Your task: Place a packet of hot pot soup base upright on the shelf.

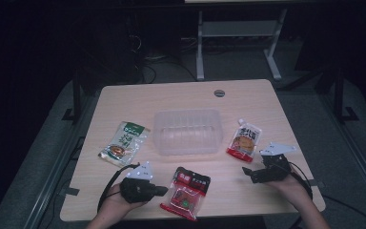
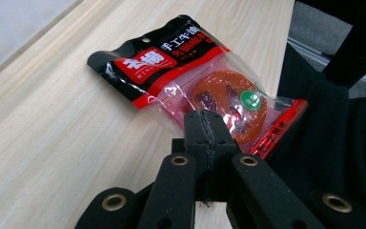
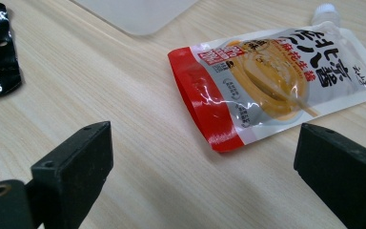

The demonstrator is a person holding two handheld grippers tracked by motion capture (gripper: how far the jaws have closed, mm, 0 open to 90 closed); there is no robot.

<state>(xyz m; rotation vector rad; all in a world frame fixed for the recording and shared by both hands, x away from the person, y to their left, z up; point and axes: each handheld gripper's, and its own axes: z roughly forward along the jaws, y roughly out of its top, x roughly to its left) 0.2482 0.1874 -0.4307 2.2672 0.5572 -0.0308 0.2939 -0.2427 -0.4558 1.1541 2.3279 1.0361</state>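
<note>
Left gripper (image 2: 205,119) had its jaws pinched shut on the near edge of the red-and-black snack packet (image 2: 195,81), clear film caught between the pads. From that gripper the packet ran ahead and away, long axis roughly in line with the jaws, black header end farthest off. In the high view the left gripper (image 1: 164,191) sat just left of the packet (image 1: 187,192), far nearer to it than the right gripper (image 1: 246,172), which gaped wide and held nothing, aimed at a spouted sauce pouch (image 3: 271,81) just ahead. Packet: glossy, flat, reddish ring-shaped food behind a clear window, green round sticker. Clear plastic tub (image 1: 188,132) lay beyond the packet, likely the drop target.
</note>
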